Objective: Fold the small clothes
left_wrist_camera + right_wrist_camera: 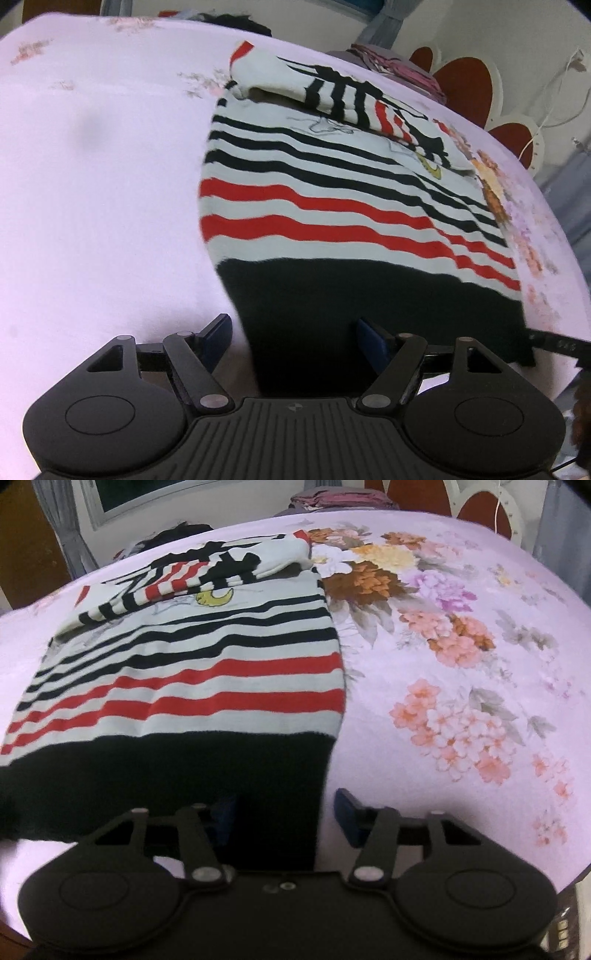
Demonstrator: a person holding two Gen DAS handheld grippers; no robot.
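Left tongs (295, 341): You hold them spread apart. The black bottom band (369, 295) of the sweater (332, 192) lies between the two blue pads at its left corner. The pads do not press it yet.

Right tongs (282, 819): These are spread too, but less wide. The right corner of the black band (184, 768) sits between the pads. I judge they do not pinch it yet, though the left pad is hard to see against the dark cloth.

Sweater: It lies flat on the bed (92, 184), running from your tongs at 6 o'clock up toward 12 o'clock. It has red and black stripes on white.

Sleeves (177, 579): Both look already folded in across the chest, near 12 o'clock. So that part looks done.

What is left: I think you still need to pinch both bottom corners, lift the band, and fold it up over the sleeves.

Bed: A pink flowered blanket (461, 664) covers it. More clothes (340, 498) sit far off at 12 o'clock, well apart from the sweater.
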